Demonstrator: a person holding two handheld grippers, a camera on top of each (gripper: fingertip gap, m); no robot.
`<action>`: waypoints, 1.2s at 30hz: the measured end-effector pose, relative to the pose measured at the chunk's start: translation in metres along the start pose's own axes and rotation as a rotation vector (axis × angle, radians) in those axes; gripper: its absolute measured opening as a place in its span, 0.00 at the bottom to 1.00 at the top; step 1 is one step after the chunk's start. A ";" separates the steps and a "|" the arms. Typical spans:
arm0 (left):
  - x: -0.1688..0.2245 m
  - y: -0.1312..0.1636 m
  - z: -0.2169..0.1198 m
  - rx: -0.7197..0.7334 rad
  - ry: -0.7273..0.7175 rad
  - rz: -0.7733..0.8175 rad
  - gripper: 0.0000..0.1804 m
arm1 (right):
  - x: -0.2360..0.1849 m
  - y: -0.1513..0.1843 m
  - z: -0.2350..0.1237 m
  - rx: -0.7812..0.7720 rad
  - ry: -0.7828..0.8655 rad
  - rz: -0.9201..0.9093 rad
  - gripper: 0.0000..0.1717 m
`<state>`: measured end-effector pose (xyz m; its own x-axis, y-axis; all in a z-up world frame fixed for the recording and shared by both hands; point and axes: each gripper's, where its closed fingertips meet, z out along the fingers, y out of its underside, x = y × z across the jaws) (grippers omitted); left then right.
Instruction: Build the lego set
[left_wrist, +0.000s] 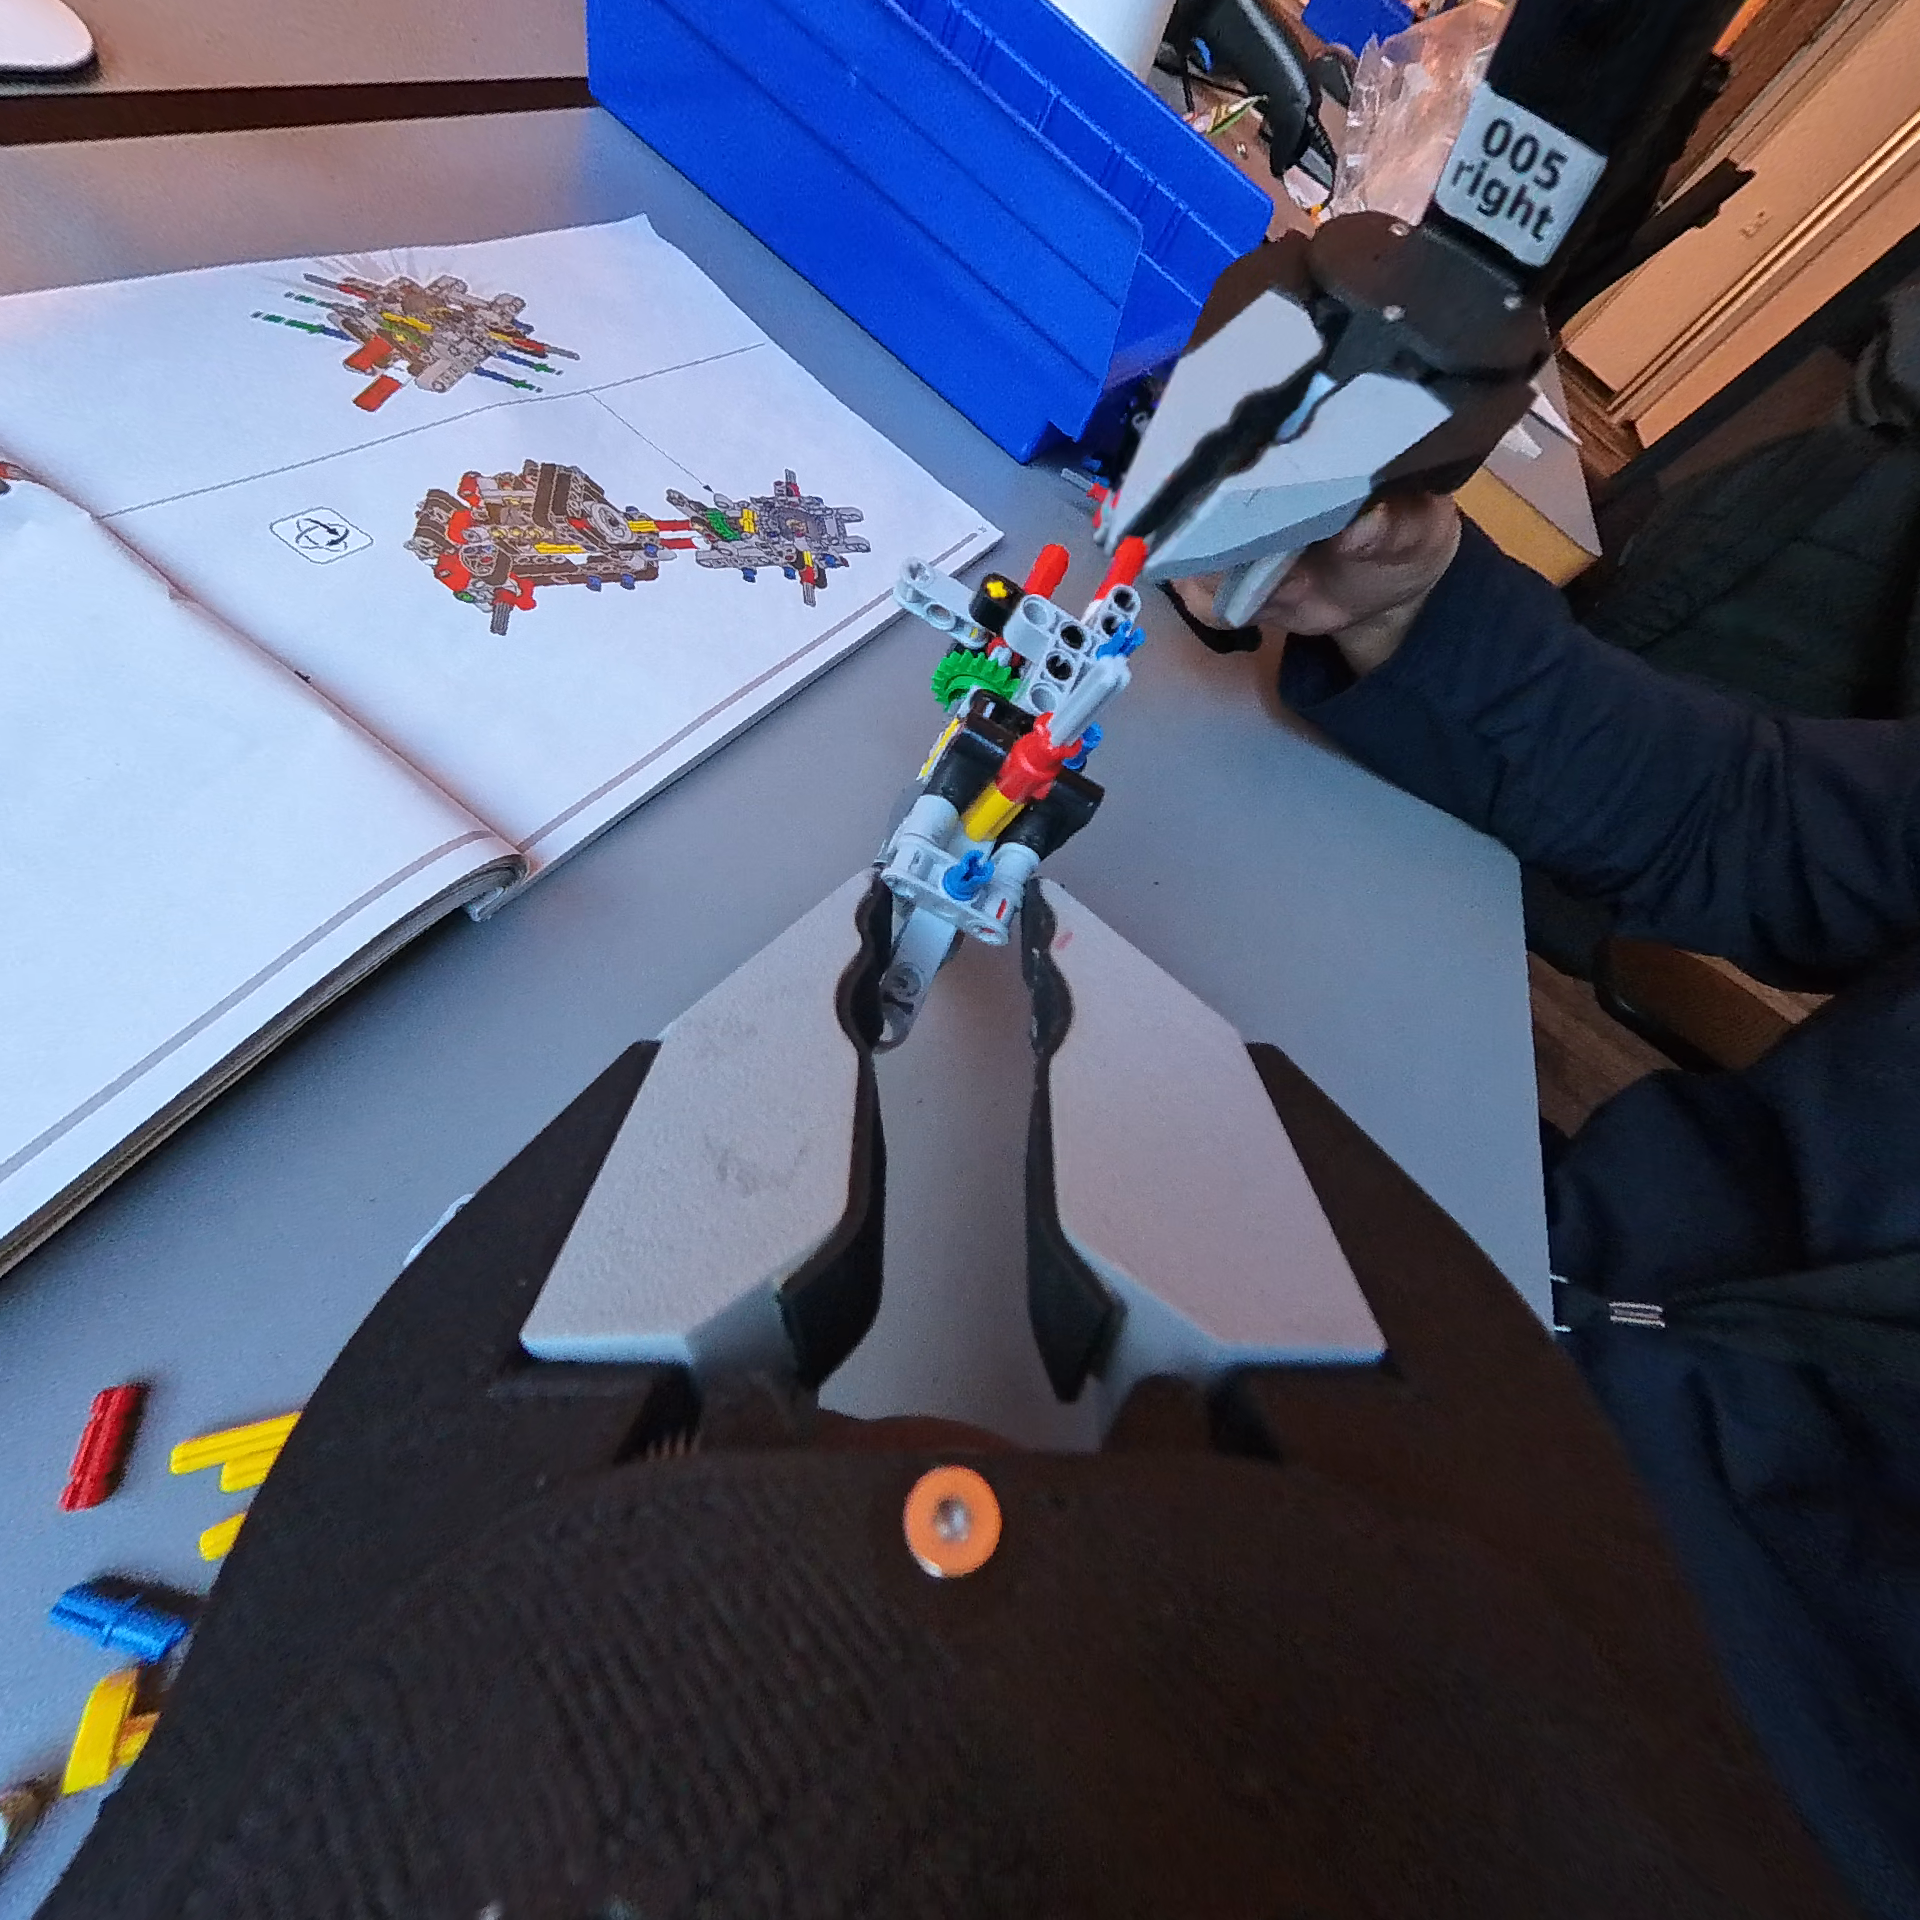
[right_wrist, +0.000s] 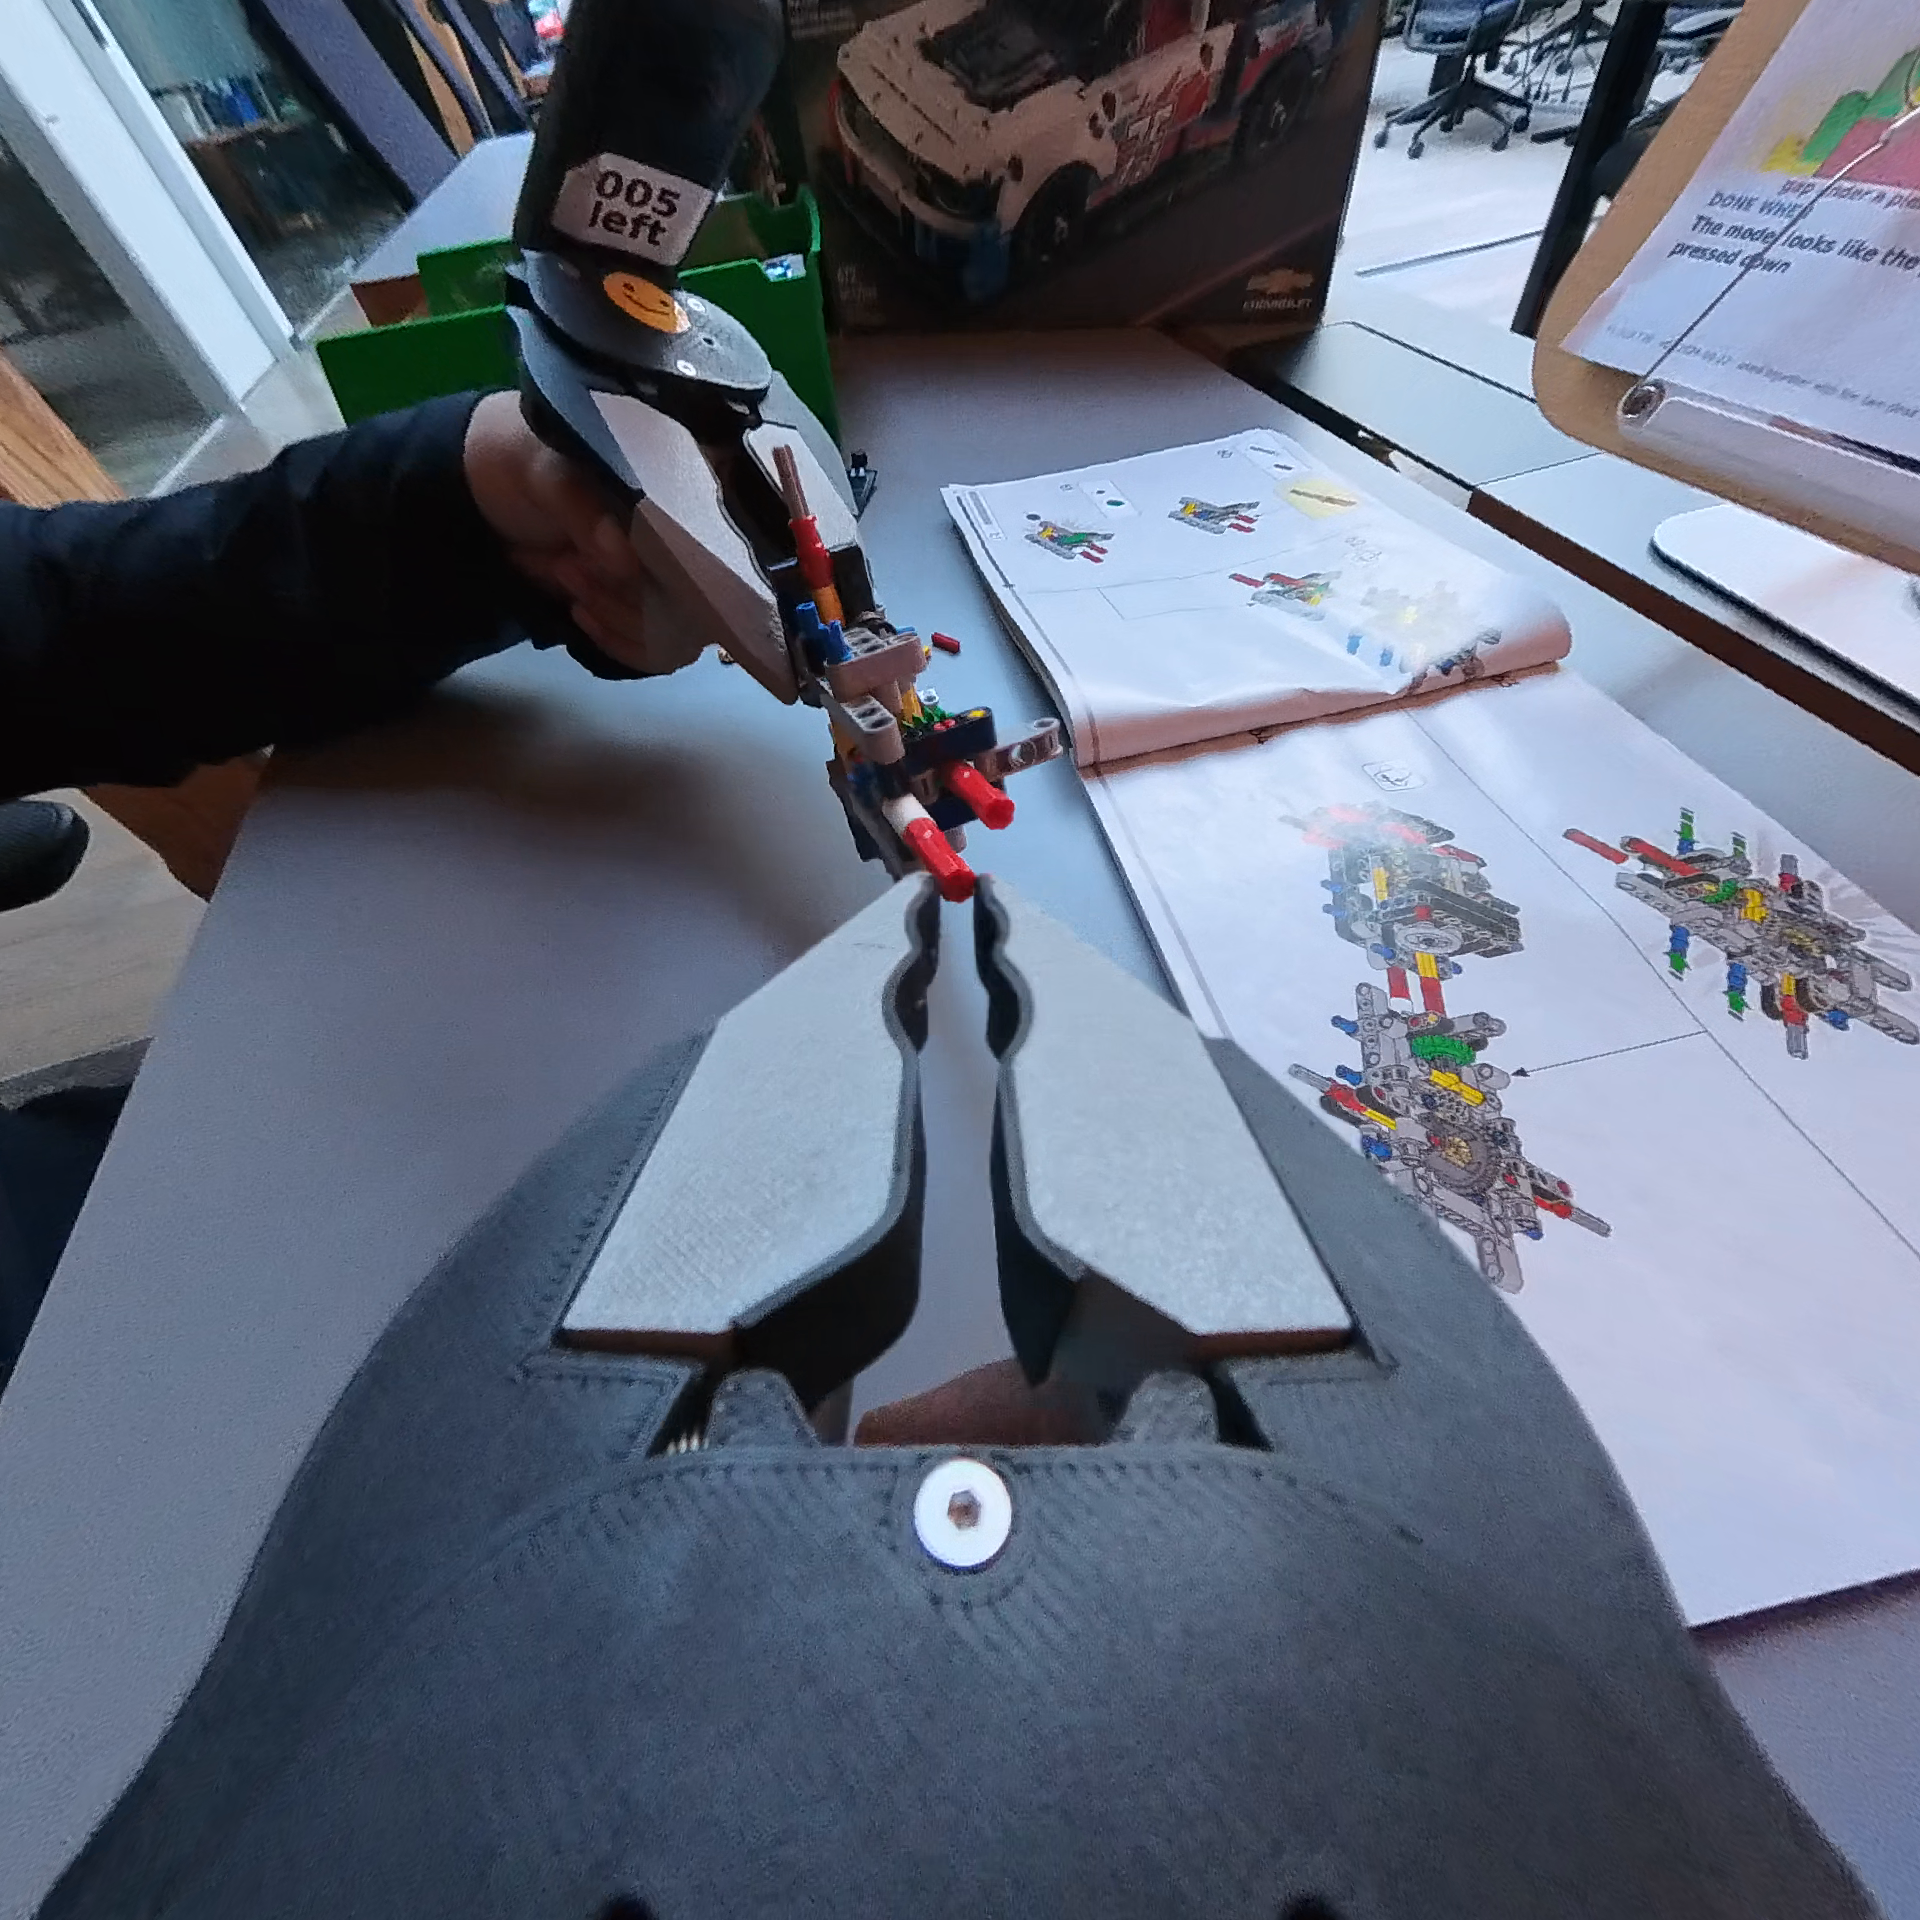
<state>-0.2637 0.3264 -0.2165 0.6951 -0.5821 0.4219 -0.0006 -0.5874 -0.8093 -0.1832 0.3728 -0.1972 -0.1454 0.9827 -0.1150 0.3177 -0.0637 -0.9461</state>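
From the left wrist, the left gripper clamps the grey end of a toy brick assembly, held above the grey table, its long axis pointing away toward the right gripper. An open instruction booklet lies left; blue bins stand behind.

From the right wrist, the right gripper pinches the assembly's nearest red pin. A boxed car kit stands beyond; labels stay unread.
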 end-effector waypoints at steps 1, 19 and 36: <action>0.000 0.000 0.000 0.001 -0.002 0.000 0.12 | 0.001 0.001 0.001 -0.004 0.014 -0.010 0.02; 0.002 -0.003 -0.001 0.029 0.004 -0.007 0.12 | 0.006 0.017 0.014 -0.060 0.034 0.022 0.12; -0.004 -0.004 -0.004 0.044 0.003 -0.035 0.12 | 0.011 0.023 0.017 -0.063 0.049 0.047 0.12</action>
<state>-0.2690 0.3284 -0.2136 0.6917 -0.5637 0.4514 0.0550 -0.5822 -0.8112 -0.1936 0.3791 -0.2250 -0.0834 0.9862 -0.1427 0.3819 -0.1006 -0.9187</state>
